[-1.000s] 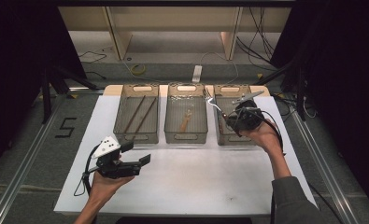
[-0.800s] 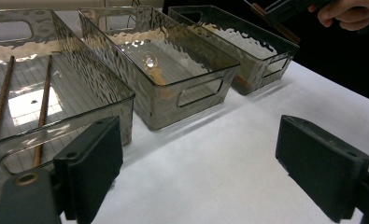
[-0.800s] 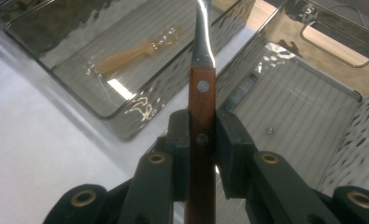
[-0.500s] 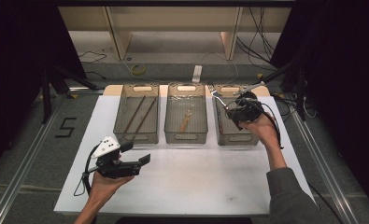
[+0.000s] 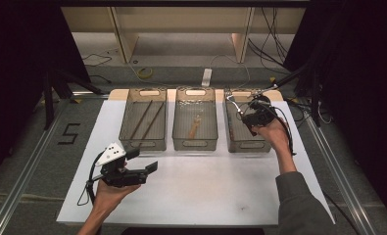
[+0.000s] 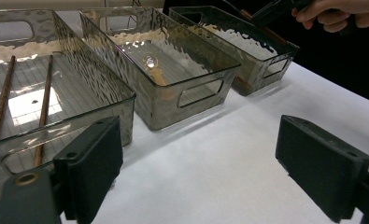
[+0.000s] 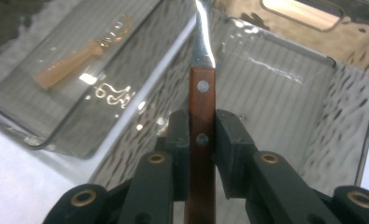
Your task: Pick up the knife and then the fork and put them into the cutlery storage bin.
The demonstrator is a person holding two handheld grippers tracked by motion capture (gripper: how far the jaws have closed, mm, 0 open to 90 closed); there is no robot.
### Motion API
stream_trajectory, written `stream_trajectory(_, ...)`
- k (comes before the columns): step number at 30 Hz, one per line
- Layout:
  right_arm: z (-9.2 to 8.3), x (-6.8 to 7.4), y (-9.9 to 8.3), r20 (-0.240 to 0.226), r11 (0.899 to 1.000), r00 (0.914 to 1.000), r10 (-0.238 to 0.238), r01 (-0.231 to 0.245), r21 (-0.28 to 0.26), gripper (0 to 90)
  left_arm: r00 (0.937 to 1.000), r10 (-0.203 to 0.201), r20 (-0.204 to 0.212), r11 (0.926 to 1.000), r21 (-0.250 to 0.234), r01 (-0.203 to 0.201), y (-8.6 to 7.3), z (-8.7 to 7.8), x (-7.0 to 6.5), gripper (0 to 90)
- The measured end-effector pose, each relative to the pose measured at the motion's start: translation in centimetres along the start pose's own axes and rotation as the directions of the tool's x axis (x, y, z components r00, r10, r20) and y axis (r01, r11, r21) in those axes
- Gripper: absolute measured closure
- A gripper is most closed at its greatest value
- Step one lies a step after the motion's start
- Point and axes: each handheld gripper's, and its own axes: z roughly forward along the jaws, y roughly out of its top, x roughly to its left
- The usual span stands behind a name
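Item: our right tongs (image 7: 202, 140), jaws clamped on the wooden handle of a utensil (image 7: 201, 100) with two rivets and a metal shaft running out ahead of the jaws; its tip is hidden; we hold it above the right-hand bin (image 5: 247, 128), which lies directly beneath these tongs. Item: middle bin (image 5: 195, 120), just left of the right tongs, containing one pale wooden utensil (image 5: 195, 127). Item: left bin (image 5: 143, 121), just beyond our left tongs, containing two brown sticks (image 5: 147, 119). Item: left tongs (image 5: 149, 167), jaws standing wide apart and holding nothing, above the white bench (image 5: 205, 186), well apart from the right tongs.
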Motion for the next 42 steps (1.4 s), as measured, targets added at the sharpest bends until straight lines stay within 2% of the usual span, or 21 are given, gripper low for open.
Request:
stream_trajectory(9, 0.9, -0.5, -0.4, 0.019, 0.999, 0.9991, 0.037, -0.037, 0.026, 77.0, 1.0, 0.0, 0.0, 1.0, 0.001, 0.0, 0.0, 0.0, 0.0, 14.3)
stream_trajectory(20, 1.6, -0.7, -1.0, 0.042, 0.997, 0.9976, 0.055, -0.057, 0.05, 76.9, 1.0, 0.0, 0.0, 1.0, 0.003, 0.0, 0.0, 0.0, 0.0, 14.3)
stream_trajectory(35, 2.4, -0.5, -1.1, 0.034, 0.994, 0.9968, 0.072, -0.074, 0.079, 76.1, 1.0, 0.001, -0.001, 1.0, 0.002, -0.001, 0.0, 0.0, 0.0, 14.3)
stream_trajectory(36, 2.5, -0.5, -1.1, 0.03, 0.994, 0.997, 0.071, -0.073, 0.086, 74.9, 1.0, 0.001, -0.001, 1.0, 0.002, -0.001, 0.0, 0.0, 0.0, 14.3)
stream_trajectory(38, 2.6, -0.4, -1.1, -0.013, 0.993, 0.9974, 0.071, -0.07, 0.096, 59.6, 1.0, 0.0, -0.001, 1.0, 0.002, 0.0, 0.0, 0.0, 0.0, 14.3)
stream_trajectory(39, 2.5, -0.3, -1.0, -0.012, 0.994, 0.9973, 0.072, -0.071, 0.088, 55.2, 1.0, 0.0, -0.002, 1.0, 0.002, 0.0, 0.0, 0.0, 0.0, 14.3)
stream_trajectory(42, 1.9, -0.3, -0.8, -0.021, 0.996, 0.9968, 0.078, -0.077, 0.048, 49.2, 1.0, 0.001, -0.001, 1.0, 0.002, -0.001, 0.0, 0.0, 0.0, 14.3)
